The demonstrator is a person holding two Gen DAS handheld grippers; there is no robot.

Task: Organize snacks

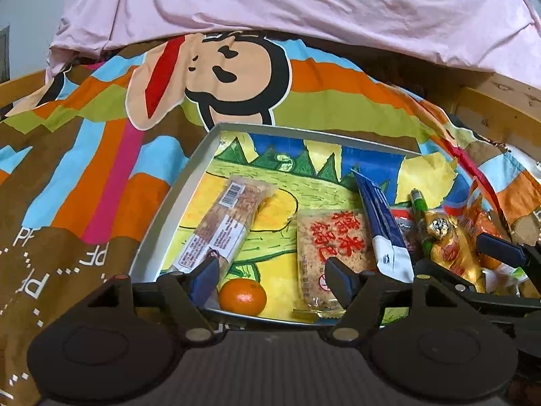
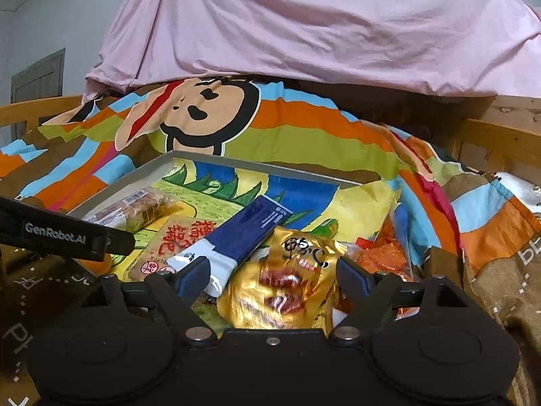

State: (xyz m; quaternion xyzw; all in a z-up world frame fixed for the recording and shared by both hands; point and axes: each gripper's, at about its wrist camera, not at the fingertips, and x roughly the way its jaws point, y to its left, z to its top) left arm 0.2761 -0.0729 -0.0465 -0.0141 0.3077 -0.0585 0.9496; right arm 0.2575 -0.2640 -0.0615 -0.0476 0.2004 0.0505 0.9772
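A shallow grey tray (image 1: pixel 175 189) with a bright drawing on its floor lies on the bed. Inside it are a long clear-wrapped bar (image 1: pixel 226 226), a mandarin (image 1: pixel 242 296), a rice-cracker packet with red characters (image 1: pixel 329 250), a blue and white packet (image 1: pixel 382 230) and a gold packet (image 1: pixel 453 253). My left gripper (image 1: pixel 274 279) is open over the tray's near edge, with the mandarin just below and between its fingers, untouched. My right gripper (image 2: pixel 273 275) is open around the gold packet (image 2: pixel 290 280), which rests on the pile; the pads stand clear of it.
Orange snack packets (image 2: pixel 382 253) and a green tube (image 1: pixel 419 209) crowd the tray's right end. A striped cartoon bedspread (image 1: pixel 84 186) surrounds the tray, a pink sheet (image 1: pixel 304 17) hangs behind, and a wooden bed rail (image 2: pixel 507 142) runs at the right.
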